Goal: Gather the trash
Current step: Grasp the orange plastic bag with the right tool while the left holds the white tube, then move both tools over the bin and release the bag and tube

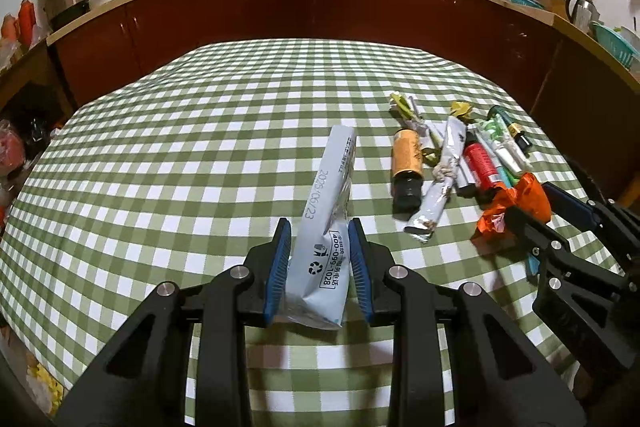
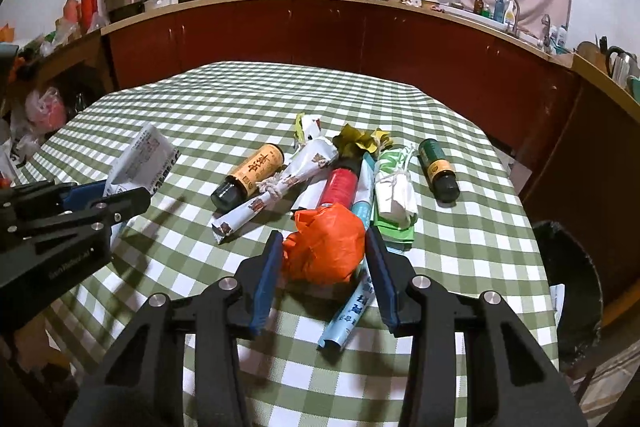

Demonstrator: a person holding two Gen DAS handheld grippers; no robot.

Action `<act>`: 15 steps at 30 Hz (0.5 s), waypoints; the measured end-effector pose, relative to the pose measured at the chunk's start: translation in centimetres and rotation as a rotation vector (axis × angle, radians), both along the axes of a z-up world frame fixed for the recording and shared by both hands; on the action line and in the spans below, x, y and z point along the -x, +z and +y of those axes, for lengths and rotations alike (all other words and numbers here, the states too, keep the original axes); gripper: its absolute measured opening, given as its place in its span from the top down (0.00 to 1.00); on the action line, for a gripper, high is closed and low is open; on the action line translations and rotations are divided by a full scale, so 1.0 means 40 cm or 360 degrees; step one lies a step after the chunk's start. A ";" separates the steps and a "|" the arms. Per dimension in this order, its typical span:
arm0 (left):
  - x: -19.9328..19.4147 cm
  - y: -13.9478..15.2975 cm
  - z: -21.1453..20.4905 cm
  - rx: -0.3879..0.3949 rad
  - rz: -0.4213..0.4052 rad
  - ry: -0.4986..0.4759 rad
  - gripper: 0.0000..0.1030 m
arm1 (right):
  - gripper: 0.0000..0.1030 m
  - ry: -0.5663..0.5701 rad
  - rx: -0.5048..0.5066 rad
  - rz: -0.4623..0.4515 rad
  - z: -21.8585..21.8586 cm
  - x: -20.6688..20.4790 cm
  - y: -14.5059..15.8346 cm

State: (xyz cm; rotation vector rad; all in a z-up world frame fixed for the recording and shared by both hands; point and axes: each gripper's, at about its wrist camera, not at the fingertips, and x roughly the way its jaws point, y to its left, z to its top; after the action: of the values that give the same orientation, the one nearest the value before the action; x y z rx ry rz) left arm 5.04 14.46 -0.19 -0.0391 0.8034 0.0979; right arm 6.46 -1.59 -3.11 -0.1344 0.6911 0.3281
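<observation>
My left gripper is shut on a long grey-white packet with a printed date, which it holds tilted up over the green checked tablecloth. In the right wrist view the same gripper and packet show at the left. My right gripper has its blue pads against both sides of a crumpled orange wrapper at the near edge of the trash pile. Behind it lie an orange-labelled bottle, a red tube, a blue tube and a green bottle.
A dark bin stands on the floor beyond the table's right edge. Dark red cabinets under a counter with pots and bottles run behind the table. Rolled white wrappers and green folded paper lie in the pile.
</observation>
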 end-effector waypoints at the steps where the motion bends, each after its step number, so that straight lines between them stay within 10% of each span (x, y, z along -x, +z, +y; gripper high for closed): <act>1: 0.001 0.002 -0.004 0.0002 -0.0002 -0.0006 0.72 | 0.60 -0.0003 -0.0007 -0.0004 -0.004 0.001 0.002; 15: -0.030 0.044 -0.192 0.0055 -0.0059 -0.0228 0.72 | 0.60 -0.0225 -0.0084 -0.0140 -0.172 0.013 0.067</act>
State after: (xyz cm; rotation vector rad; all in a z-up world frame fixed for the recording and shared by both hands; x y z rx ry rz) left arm 6.24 6.80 1.58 -0.0158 0.7688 -0.0520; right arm 5.96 -8.47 -0.44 -0.0492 0.6008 0.2035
